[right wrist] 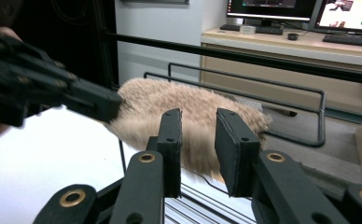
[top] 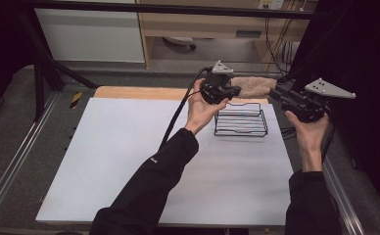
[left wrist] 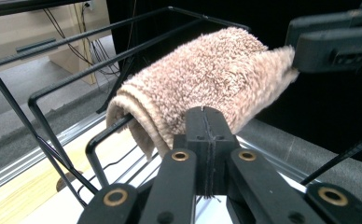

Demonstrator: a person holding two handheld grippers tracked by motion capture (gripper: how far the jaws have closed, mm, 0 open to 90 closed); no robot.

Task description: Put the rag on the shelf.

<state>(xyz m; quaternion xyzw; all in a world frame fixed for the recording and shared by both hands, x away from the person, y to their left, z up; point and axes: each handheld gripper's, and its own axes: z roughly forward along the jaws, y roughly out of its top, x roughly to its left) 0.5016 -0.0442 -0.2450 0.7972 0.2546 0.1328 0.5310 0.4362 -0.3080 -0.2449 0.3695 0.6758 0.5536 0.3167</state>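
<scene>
A beige fluffy towel [top: 251, 85] lies rolled over the top back bar of a black wire rack [top: 241, 122] at the far side of the white board [top: 129, 161]. My left gripper [top: 233, 91] is at the towel's left end. In the left gripper view its jaws [left wrist: 206, 112] are pressed together just below the towel [left wrist: 202, 74], with nothing visible between them. My right gripper [top: 274, 93] is at the towel's right end. Its jaws [right wrist: 200, 116] stand apart, and the towel [right wrist: 193, 95] shows beyond the gap, with neither pad pressing on it.
The rack's wire frame [left wrist: 11, 100] rises around the towel. A wooden table edge [top: 129, 92] runs behind the board. Metal rails [top: 11, 166] flank the table. A black curtain [top: 364, 49] hangs at the right, and a desk with monitors [right wrist: 281, 9] stands beyond.
</scene>
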